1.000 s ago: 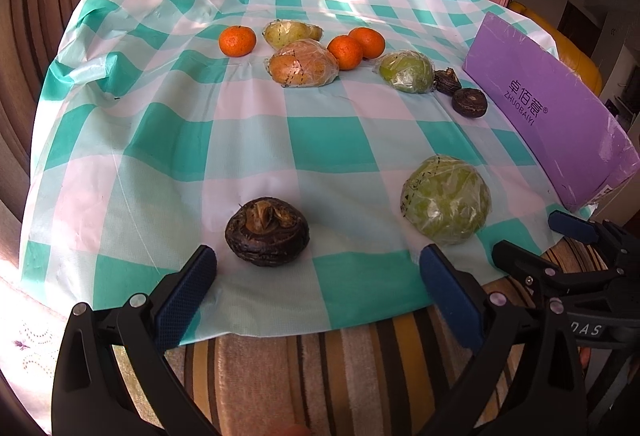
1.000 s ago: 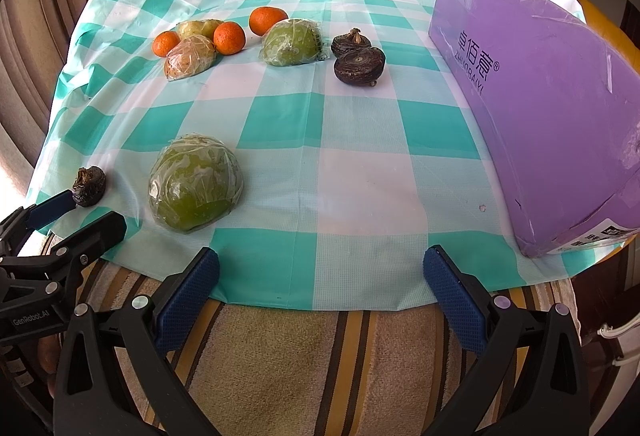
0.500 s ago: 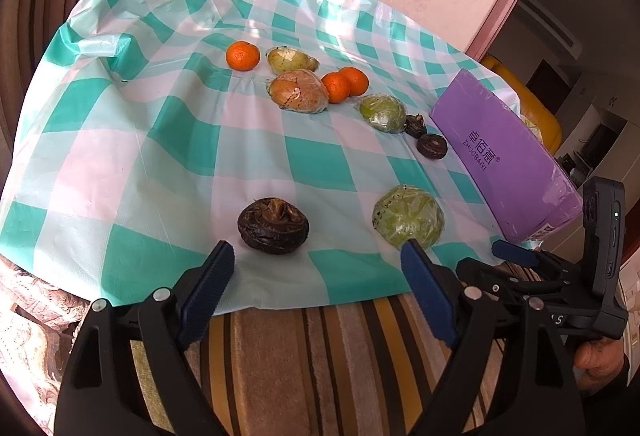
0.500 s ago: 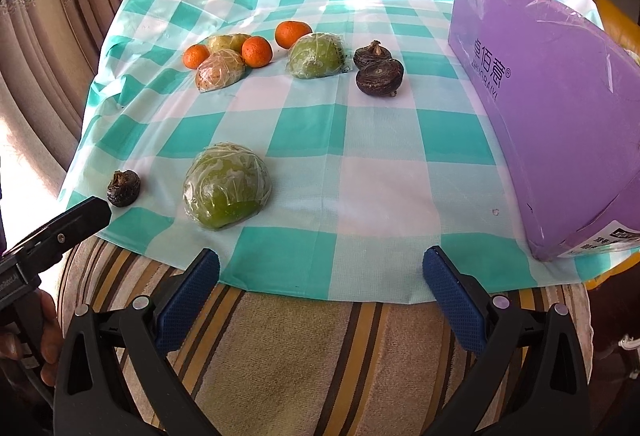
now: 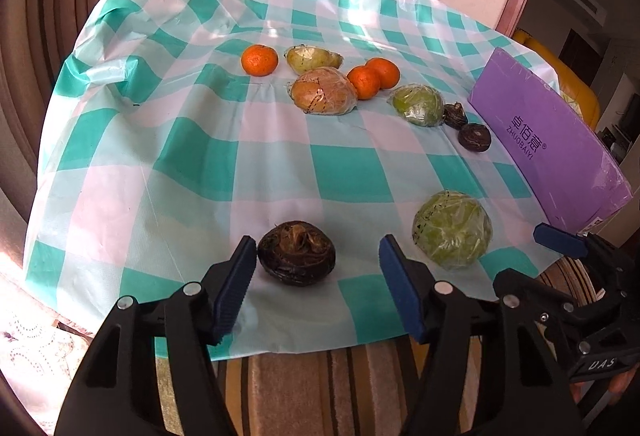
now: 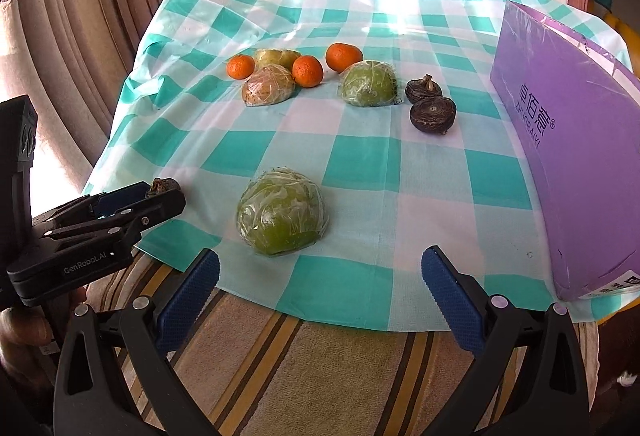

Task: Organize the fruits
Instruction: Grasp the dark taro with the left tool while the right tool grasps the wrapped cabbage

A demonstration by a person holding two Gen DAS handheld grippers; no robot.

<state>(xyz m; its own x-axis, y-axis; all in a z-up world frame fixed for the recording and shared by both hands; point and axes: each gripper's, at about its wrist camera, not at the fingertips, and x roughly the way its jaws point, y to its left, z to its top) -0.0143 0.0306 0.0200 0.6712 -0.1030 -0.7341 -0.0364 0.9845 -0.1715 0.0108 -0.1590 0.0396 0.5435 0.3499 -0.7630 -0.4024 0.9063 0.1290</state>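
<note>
Dark fruit [image 5: 296, 253] sits stem-up — between the spread left gripper [image 5: 318, 286] fingers.

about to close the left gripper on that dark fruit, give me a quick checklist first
1. Left gripper open: ok.
2. Dark brown wrinkled round fruit sits between its blue fingers: ok, though nearer the left finger.
3. Fingers far enough forward around the fruit: cannot tell.
4. Plastic-wrapped green round fruit clear of the right finger: ok, apart.
5. Right gripper open and empty, over the table edge: ok.
6. Teal-and-white checked tablecloth flat near the fruit: ok.
</note>
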